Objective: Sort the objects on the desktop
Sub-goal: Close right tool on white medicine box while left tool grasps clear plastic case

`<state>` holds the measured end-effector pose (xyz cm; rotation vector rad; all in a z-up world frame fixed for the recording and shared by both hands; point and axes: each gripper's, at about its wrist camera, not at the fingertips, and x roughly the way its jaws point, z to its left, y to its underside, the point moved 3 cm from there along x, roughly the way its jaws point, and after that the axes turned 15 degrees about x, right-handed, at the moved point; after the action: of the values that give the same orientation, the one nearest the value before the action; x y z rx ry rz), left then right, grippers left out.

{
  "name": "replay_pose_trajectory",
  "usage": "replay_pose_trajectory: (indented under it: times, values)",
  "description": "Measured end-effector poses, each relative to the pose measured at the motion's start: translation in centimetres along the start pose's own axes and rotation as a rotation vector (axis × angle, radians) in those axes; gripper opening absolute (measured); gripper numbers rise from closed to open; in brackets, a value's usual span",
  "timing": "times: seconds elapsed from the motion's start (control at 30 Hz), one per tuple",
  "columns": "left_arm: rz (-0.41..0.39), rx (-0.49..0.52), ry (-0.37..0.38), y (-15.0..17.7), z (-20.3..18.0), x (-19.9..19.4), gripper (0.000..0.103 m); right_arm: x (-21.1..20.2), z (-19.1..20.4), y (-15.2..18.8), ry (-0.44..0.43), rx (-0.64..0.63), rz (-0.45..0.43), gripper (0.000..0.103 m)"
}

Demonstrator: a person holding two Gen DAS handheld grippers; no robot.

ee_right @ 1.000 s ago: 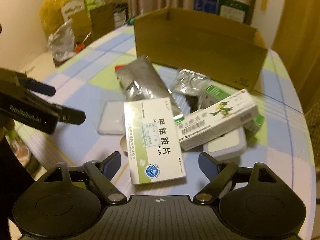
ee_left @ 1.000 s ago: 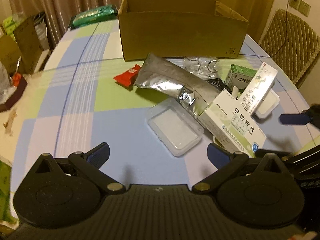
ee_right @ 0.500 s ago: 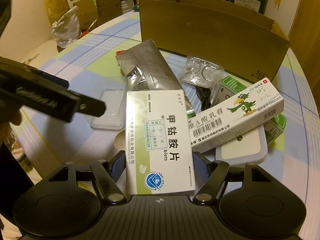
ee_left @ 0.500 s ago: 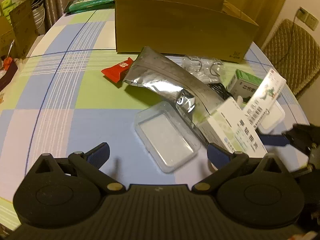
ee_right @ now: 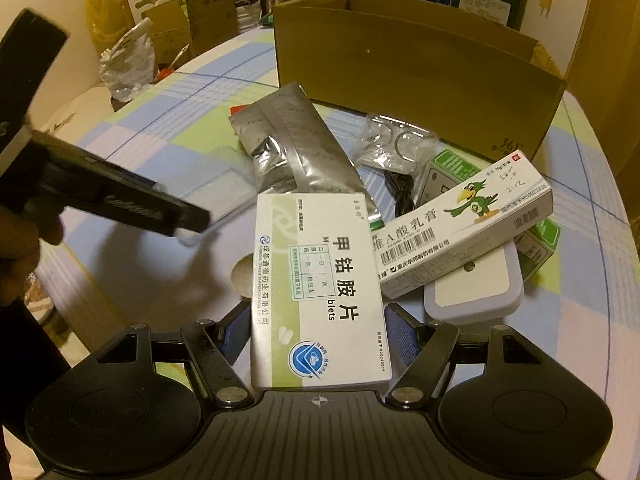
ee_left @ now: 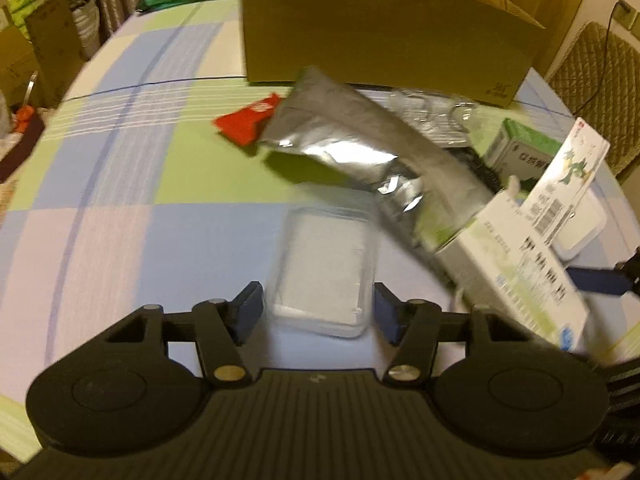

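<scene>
The left gripper has just been closing its jaws around a clear plastic case lying flat on the checked tablecloth; whether the pads press its sides yet, I cannot tell through the blur. The right gripper pinches the near end of a white-and-green tablet box. Behind lie a silver foil pouch, an ointment carton and, at the far side, an open cardboard box.

Red packet; silver pouch; blue-green checked tablecloth.
</scene>
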<state>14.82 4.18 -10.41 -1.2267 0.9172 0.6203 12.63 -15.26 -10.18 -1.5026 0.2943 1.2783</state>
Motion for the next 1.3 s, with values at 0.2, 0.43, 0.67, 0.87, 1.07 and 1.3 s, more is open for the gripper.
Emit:
replay_pose_trajectory:
  times: [0.2,0.43,0.67,0.87,1.07,1.3]
  values:
    - [-0.042,0.059,0.002,-0.4,0.5,-0.3,0.068,0.3,0.2,0.0,-0.004,0.019,-0.002,0.069]
    - [-0.062,0.287,0.023,-1.4,-0.9,1.5,0.068,0.8,0.0,0.0,-0.004,0.025,0.004,0.069]
    - [-0.022,0.377,0.108,-0.9,-1.7,0.6,0.066,0.8,0.0,0.0,-0.012,0.032,0.000,0.069]
    - [-0.057,0.387,0.071,-1.1,-1.4,-0.5,0.069,0.8,0.1,0.0,-0.010,0.034,-0.005,0.069]
    - [-0.067,0.386,0.108,-2.0,-1.8,1.3,0.067,0.8,0.2,-0.1,-0.008,0.044,-0.010,0.069]
    - [-0.041,0.376,0.121,-2.0,-2.4,2.1,0.052,1.1,0.2,-0.6,-0.024,0.062,-0.019,0.069]
